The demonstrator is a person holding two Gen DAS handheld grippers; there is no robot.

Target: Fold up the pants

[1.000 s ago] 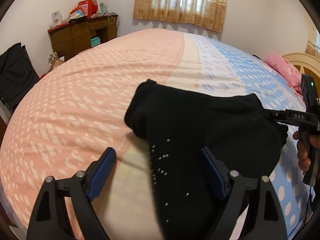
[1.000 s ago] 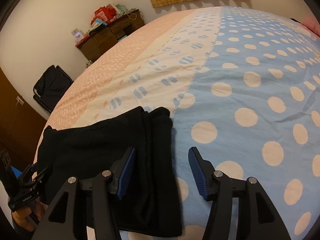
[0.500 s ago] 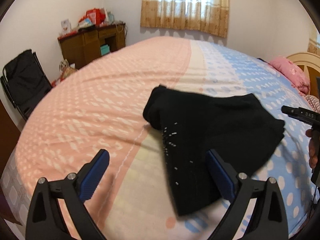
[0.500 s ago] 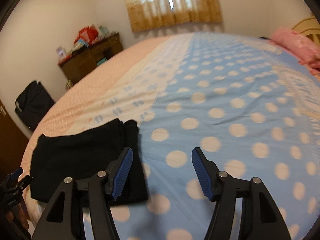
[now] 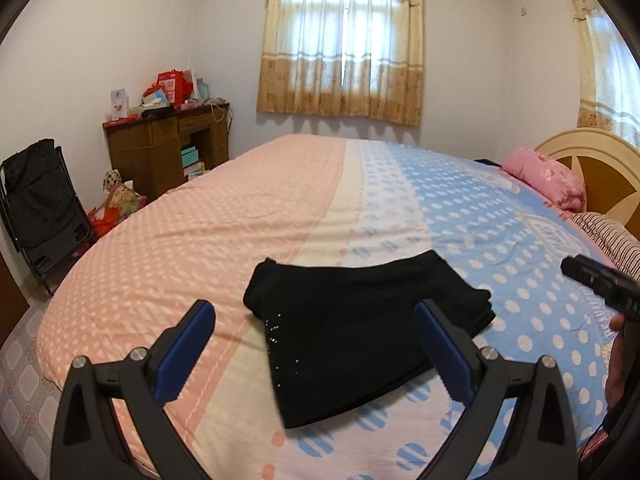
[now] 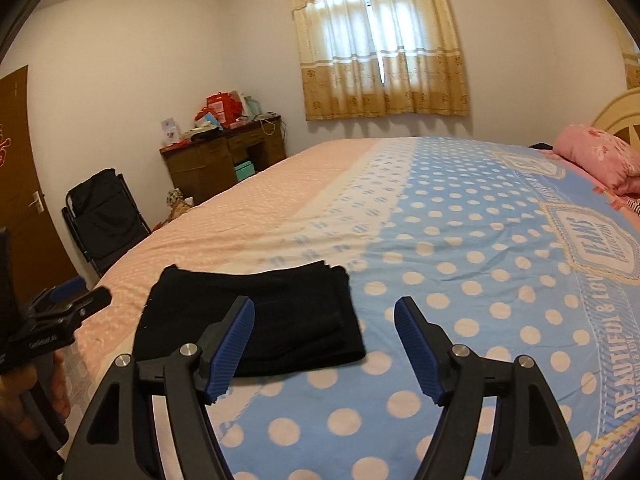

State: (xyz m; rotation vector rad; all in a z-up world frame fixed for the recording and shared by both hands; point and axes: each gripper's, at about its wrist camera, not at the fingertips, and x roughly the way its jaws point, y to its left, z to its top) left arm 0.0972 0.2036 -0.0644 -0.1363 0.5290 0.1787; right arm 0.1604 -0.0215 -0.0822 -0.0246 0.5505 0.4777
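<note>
You've pulled both tools back and up off the bed (image 5: 248,208); a second ago they were low over the cloth, now the whole room shows; the black pants (image 5: 360,328) lie as a compact folded stack on the bed's near edge, straddling the pink and blue halves, nothing touching them; the fold looks done, only a tidy-up or retreat left, by my read. Your left gripper (image 5: 316,348) hangs above the pants' near edge, jaws spread about as wide as they go and opening a touch more, holding nothing; your right gripper (image 6: 324,344) sits off the pants' right end, jaws partly spread and widening, also empty.
</note>
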